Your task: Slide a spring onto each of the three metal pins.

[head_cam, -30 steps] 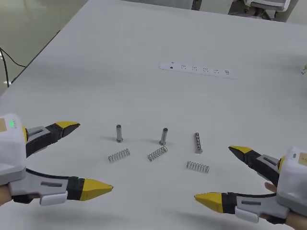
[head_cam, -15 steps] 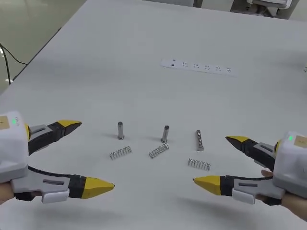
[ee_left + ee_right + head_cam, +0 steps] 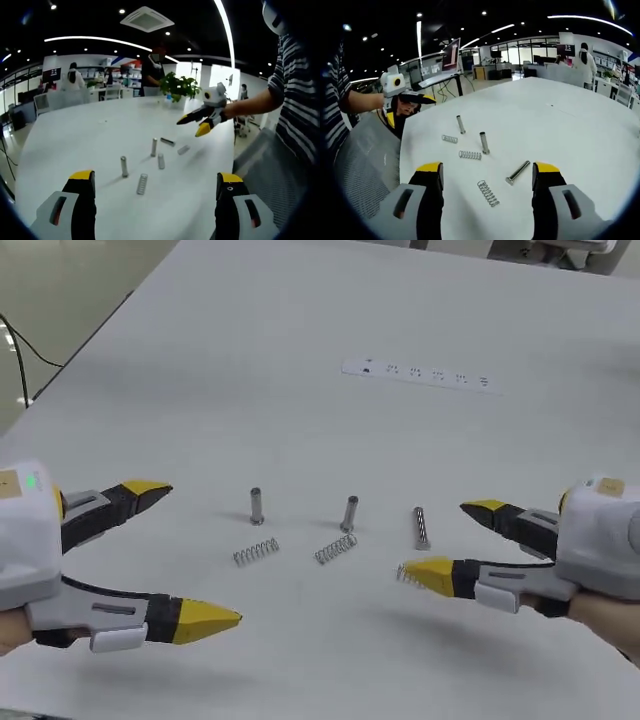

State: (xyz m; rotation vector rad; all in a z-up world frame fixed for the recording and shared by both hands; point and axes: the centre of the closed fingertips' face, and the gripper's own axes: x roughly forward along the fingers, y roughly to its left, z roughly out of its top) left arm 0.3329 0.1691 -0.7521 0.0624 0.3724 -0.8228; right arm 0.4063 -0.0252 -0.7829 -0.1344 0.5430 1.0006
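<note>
The black, yellow-tipped right gripper (image 3: 432, 538) hovers low with its jaws spread wide and empty. In the right gripper view a small coiled steel spring (image 3: 488, 193) lies between them, near a short grey metal pin (image 3: 518, 172) lying flat. The left gripper (image 3: 200, 552) is likewise spread and holds nothing. On the white table (image 3: 300, 390), a left pin (image 3: 256, 506) and a middle pin (image 3: 350, 513) stand upright. A left spring (image 3: 256, 552) and a middle spring (image 3: 335, 549) lie loose just beside them.

Bright, even overhead light.
The matte white tabletop (image 3: 300, 340) is sharp in the head view; three small steel pins (image 3: 350, 513) cast faint shadows. Gripper views bow at the edges, where long ceiling light strips (image 3: 100, 39) glare.
</note>
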